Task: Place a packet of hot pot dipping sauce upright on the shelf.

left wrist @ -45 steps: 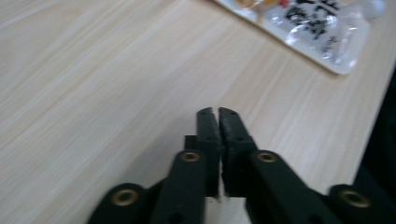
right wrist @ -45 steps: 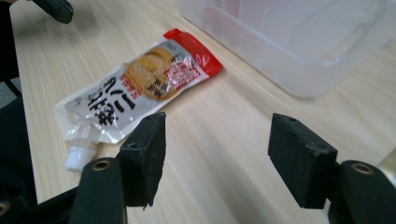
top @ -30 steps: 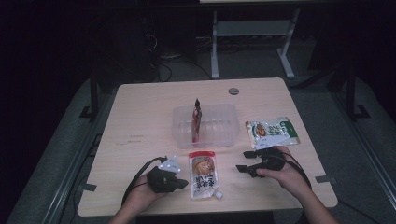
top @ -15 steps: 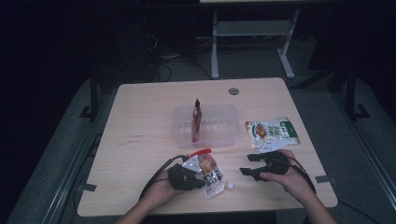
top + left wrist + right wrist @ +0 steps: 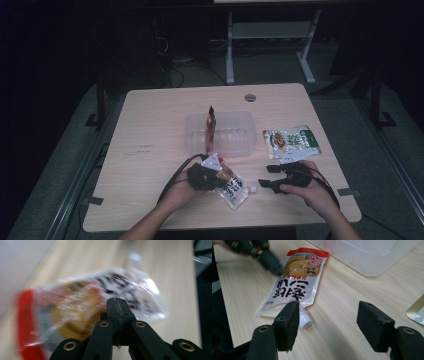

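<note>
high view: the left hand-held gripper point(image 5: 216, 176) is clamped on the spouted pouch point(image 5: 232, 187) on the counter point(image 5: 150, 150). left gripper view: jaws together on the pouch edge. right gripper view: the right hand-held gripper point(image 5: 328, 325) stands apart, holding nothing, near the pouch's cap.

I see a glossy plastic spouted pouch point(image 5: 294, 285) on the matt pale wood-grain table point(image 5: 352, 297), beside a clear smooth plastic tray point(image 5: 367, 255).

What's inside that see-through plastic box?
A thin red packet stands upright on its edge in the clear box. The rest looks bare; the packet hides the spot right behind it.
</note>
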Available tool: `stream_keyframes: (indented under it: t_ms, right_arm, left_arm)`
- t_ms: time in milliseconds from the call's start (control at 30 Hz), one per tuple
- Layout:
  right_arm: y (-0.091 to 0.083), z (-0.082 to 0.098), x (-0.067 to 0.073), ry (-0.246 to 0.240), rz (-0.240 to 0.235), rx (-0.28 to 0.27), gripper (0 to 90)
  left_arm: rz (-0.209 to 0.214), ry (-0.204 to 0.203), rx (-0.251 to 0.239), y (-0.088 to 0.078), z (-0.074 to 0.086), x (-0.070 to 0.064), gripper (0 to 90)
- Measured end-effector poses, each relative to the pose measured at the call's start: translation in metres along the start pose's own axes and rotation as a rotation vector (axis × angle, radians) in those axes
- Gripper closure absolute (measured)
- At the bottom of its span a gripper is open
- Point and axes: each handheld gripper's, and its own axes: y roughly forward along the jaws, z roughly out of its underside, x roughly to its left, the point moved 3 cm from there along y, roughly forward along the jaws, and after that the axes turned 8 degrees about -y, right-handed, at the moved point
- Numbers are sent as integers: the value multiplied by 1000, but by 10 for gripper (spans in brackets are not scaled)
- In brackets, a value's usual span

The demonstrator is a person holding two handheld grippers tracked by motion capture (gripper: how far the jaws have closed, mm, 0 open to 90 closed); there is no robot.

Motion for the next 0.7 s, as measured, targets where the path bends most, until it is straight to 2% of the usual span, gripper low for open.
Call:
stream_keyframes:
  t_ms: [167, 367, 467, 700]
  right_arm:
    - [-1, 0, -1, 9, 0, 0, 343]
    - [-2, 2, -2, 11, 2, 0, 343]
    - [-2, 2, -2, 15, 0, 4, 343]
    - [-1, 2, -2, 18, -2, 6, 344]
  left_arm:
    - [-63, -11, -15, 2, -12, 22, 898]
    - [-140, -9, 11, 13, -15, 40, 898]
    - [-149, -11, 14, 17, -14, 44, 898]
    - [-160, -6, 45, 21, -13, 42, 900]
